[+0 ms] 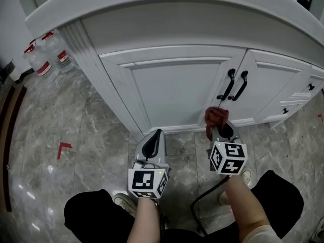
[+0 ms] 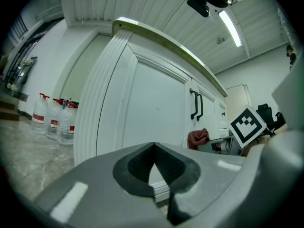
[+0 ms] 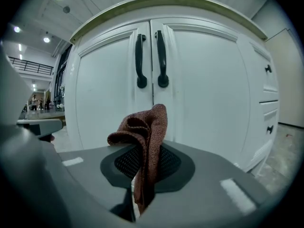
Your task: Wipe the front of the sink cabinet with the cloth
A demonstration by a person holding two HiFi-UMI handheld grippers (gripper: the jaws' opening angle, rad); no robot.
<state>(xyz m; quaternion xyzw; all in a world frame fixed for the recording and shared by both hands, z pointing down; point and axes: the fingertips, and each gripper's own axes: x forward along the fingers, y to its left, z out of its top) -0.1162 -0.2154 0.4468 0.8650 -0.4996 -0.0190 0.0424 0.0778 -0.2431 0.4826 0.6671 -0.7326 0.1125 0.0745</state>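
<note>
The white sink cabinet [image 1: 172,85] fills the upper head view, its two doors meeting at a pair of black handles [image 1: 236,85]. My right gripper [image 1: 221,129] hovers low in front of the door seam, shut on a reddish-brown cloth [image 1: 214,116] that bunches up above the jaws. In the right gripper view the cloth [image 3: 145,127] is pinched between the pads, with the handles [image 3: 151,61] straight ahead. My left gripper [image 1: 153,139] is shut and holds nothing, pointing at the left door's bottom edge. Its own view shows the jaws [image 2: 153,148] closed before the left door [image 2: 152,108].
Several water bottles [image 1: 46,54] stand on the marble floor left of the cabinet. A red tape mark [image 1: 63,148] lies on the floor. Drawers with black knobs [image 1: 310,87] sit to the right of the doors. A black cable [image 1: 205,194] runs by the person's shoes.
</note>
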